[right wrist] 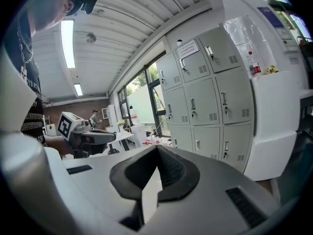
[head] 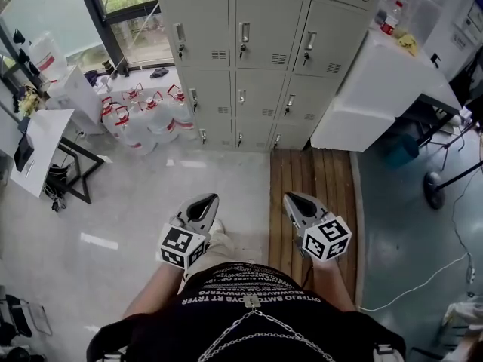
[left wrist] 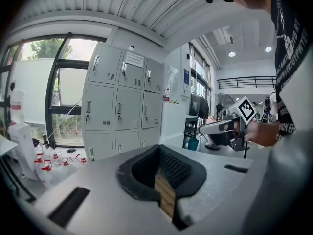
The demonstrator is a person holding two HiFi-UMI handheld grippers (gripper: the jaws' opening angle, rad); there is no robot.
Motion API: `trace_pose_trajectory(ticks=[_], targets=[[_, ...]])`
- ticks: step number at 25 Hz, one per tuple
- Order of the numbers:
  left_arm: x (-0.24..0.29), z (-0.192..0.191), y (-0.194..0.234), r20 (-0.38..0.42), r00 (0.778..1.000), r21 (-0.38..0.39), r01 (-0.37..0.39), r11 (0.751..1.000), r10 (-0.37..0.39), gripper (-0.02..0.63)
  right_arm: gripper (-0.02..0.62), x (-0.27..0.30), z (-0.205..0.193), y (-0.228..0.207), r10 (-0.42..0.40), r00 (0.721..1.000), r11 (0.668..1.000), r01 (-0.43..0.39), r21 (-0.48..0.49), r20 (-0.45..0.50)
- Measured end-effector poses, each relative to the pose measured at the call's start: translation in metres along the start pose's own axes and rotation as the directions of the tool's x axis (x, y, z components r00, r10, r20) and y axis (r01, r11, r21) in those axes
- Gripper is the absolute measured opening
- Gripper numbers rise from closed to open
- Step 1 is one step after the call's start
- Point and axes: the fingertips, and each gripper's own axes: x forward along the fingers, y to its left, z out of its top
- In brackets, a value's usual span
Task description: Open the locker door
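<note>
Left hand-held gripper [head: 210,197] and right hand-held gripper [head: 290,195], jaws together and empty, face closed pale-grey locker doors [head: 260,21].

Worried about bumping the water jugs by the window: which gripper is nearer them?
Left. The left gripper hangs right of the water jugs, short of them; the right gripper, farther right.

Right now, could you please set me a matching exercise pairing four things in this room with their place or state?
Things:
1. lockers
2. water jugs
3. wooden boards
4. right gripper

Place or state:
A. clustered on the floor left of the lockers
B. shut, with nothing held
C. visible doors closed
D. laid on the floor before the right-hand lockers

Pairs: 1-C, 2-A, 3-D, 4-B
</note>
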Motion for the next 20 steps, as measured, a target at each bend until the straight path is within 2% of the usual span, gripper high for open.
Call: trace_pose_trajectory(ticks=[4, 10, 20], targets=[[0.023, 0.003, 0.018, 0.010, 1.000, 0.000, 0.015, 1.000, -0.015, 0.005, -0.003, 0.011, 0.003, -0.016, -0.038, 0.999, 0.999, 0.038, 0.004, -0.004], [0.067, 0.030, 0.041, 0.034, 0.996, 0.049, 0.078, 0.996, -0.080, 0.005, -0.003, 0.041, 0.020, -0.039, -0.083, 0.997, 0.997, 0.083, 0.010, -0.012], [0.128, 0.062, 0.120, 0.053, 0.990, 0.087, 0.125, 0.988, -0.130, 0.005, -0.003, 0.122, 0.052, -0.071, -0.127, 0.992, 0.992, 0.127, 0.019, -0.018]])
